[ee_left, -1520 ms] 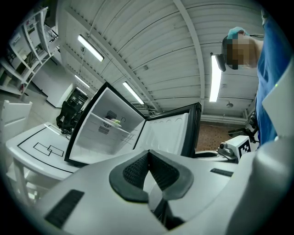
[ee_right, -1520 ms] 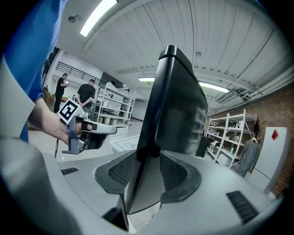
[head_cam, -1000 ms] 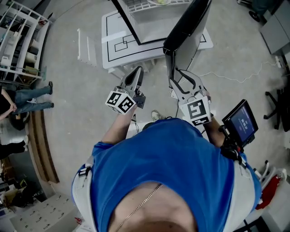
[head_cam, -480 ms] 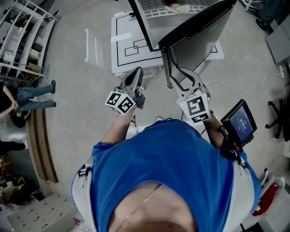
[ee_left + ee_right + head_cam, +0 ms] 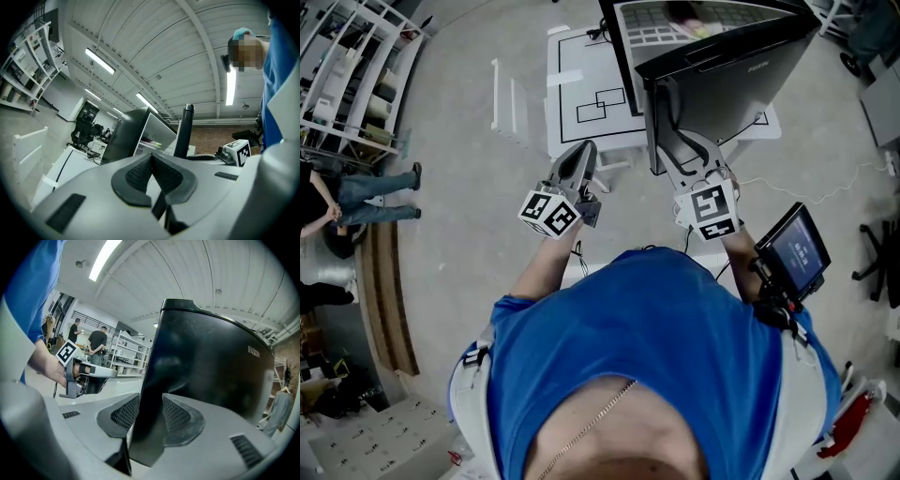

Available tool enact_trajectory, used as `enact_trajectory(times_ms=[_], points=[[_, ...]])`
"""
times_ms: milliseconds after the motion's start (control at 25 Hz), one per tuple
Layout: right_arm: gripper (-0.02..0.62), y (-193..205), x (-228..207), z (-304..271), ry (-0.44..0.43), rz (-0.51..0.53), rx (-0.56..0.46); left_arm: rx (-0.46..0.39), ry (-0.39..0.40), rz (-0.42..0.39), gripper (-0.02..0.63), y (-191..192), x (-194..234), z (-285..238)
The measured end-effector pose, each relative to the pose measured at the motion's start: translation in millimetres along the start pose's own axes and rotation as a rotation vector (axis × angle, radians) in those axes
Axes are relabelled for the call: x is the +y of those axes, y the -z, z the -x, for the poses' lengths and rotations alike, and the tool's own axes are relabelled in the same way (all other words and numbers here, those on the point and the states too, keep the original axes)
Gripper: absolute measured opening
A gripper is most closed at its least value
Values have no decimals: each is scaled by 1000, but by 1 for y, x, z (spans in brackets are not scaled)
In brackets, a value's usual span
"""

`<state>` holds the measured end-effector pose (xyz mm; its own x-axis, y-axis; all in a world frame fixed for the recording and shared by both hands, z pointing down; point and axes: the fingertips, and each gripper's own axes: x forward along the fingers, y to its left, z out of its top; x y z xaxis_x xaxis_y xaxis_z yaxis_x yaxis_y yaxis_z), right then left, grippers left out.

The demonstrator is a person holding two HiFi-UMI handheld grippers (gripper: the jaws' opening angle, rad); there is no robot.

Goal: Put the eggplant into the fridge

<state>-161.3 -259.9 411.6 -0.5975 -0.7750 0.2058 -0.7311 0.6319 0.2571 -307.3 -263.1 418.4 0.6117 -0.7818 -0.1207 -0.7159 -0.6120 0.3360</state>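
My left tool [image 5: 581, 152], centre-left in the frame, is closed and empty; my right tool [image 5: 682, 148] beside it clamps the door [image 5: 727, 58] edge.

The fridge door [image 5: 722, 84] is glossy black with small pale letters, and the inside of the fridge [image 5: 670, 23] is white with a fine grid of white shelf bars. The left gripper [image 5: 152, 173] and the right gripper [image 5: 150, 416] both have light grey bodies, and their pads [image 5: 125, 412] are dark grey with a dense dotted mesh. Each marker cube [image 5: 549, 212] is white with black square patterns. The person's shirt [image 5: 647, 347] is plain blue. The table [image 5: 567, 131] is white with thin black rectangles drawn on it. The floor [image 5: 459, 216] is plain grey. The small screen [image 5: 797, 248] has a black frame and a blue display. The brick wall [image 5: 211, 140] is reddish brown.
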Motion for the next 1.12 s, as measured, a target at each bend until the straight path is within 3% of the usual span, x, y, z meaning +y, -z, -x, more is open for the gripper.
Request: enact_trajectory(times_ms=[520,1120], points=[[156,-18,-37,-68,69,-21,-20,-35,-70,-21,9,-25,53,29],[156,-35,-69,-112,159,8,-26,-65,-102,-52,9,-43,70,58]])
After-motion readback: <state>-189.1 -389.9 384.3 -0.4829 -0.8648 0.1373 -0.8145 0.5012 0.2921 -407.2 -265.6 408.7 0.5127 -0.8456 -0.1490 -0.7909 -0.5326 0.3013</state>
